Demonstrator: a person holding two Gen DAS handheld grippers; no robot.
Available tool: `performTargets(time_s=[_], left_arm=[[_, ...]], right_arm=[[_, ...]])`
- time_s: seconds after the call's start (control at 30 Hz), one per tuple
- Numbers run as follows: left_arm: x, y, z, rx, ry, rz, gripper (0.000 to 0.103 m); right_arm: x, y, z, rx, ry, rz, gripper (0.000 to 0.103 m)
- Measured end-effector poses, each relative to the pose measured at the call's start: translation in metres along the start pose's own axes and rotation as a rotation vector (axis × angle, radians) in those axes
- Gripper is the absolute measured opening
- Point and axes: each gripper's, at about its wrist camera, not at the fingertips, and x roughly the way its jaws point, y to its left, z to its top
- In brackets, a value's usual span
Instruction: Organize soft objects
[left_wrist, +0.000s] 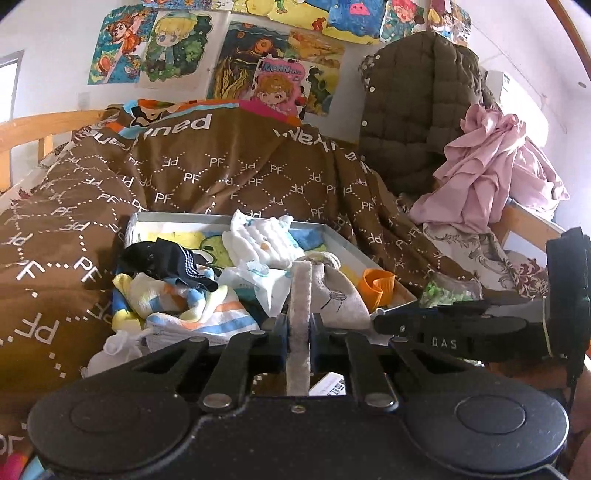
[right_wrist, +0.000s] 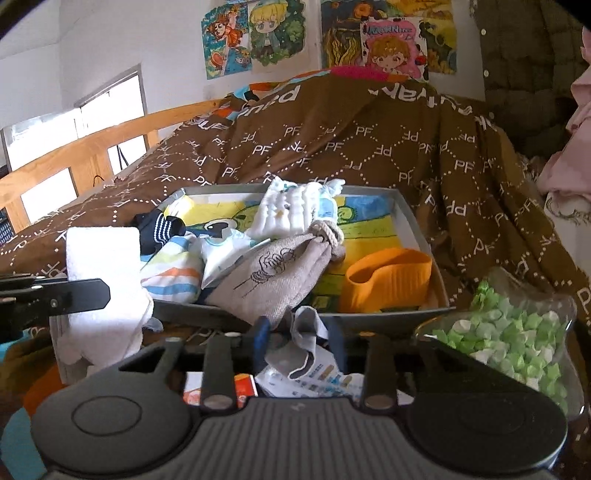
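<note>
A grey shallow tray (right_wrist: 408, 210) on the bed holds a black sock (right_wrist: 159, 225), a striped cloth (right_wrist: 170, 269), a white quilted cloth (right_wrist: 291, 210), an orange cup (right_wrist: 388, 277) and a grey drawstring bag (right_wrist: 273, 273). My left gripper (left_wrist: 299, 326) is shut on a white folded towel (left_wrist: 300, 291), which I see edge-on there. In the right wrist view the same towel (right_wrist: 99, 254) hangs left of the tray. My right gripper (right_wrist: 299, 328) stands open at the tray's near edge. A grey corner of cloth (right_wrist: 304, 325) lies loose between its jaws.
A brown patterned blanket (right_wrist: 369, 147) covers the bed, with a wooden rail (right_wrist: 92, 147) on the left. A clear bag of green paper stars (right_wrist: 509, 332) lies right of the tray. Printed packets (right_wrist: 321, 380) lie under my right gripper. A pink garment (left_wrist: 491, 166) and an olive padded jacket (left_wrist: 413, 103) hang at the right.
</note>
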Motion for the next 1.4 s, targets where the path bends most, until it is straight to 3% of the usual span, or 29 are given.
performTargets(time_s=[0.23, 0.37, 0.5, 0.6, 0.9, 1.4], left_arm=[[0.005, 0.002, -0.004, -0.006, -0.019, -0.013, 0.012], [0.01, 0.006, -0.005, -0.014, -0.028, -0.03, 0.012], [0.014, 0.008, -0.006, -0.011, -0.036, -0.053, 0.012], [0.017, 0.009, -0.006, -0.008, -0.041, -0.068, 0.012], [0.018, 0.017, -0.005, -0.09, -0.029, -0.084, 0.012], [-0.017, 0.012, 0.005, -0.157, -0.053, -0.043, 0.012]], right_arm=[[0.022, 0.01, -0.006, -0.038, 0.047, 0.014, 0.044], [0.031, 0.012, -0.006, -0.044, 0.051, -0.003, 0.016], [0.032, 0.014, -0.006, -0.053, 0.041, -0.002, 0.004], [0.03, 0.014, -0.006, -0.025, 0.043, 0.02, 0.003], [0.026, -0.005, -0.004, 0.17, 0.058, 0.191, 0.003], [-0.022, 0.004, 0.008, 0.179, -0.076, 0.321, 0.002]])
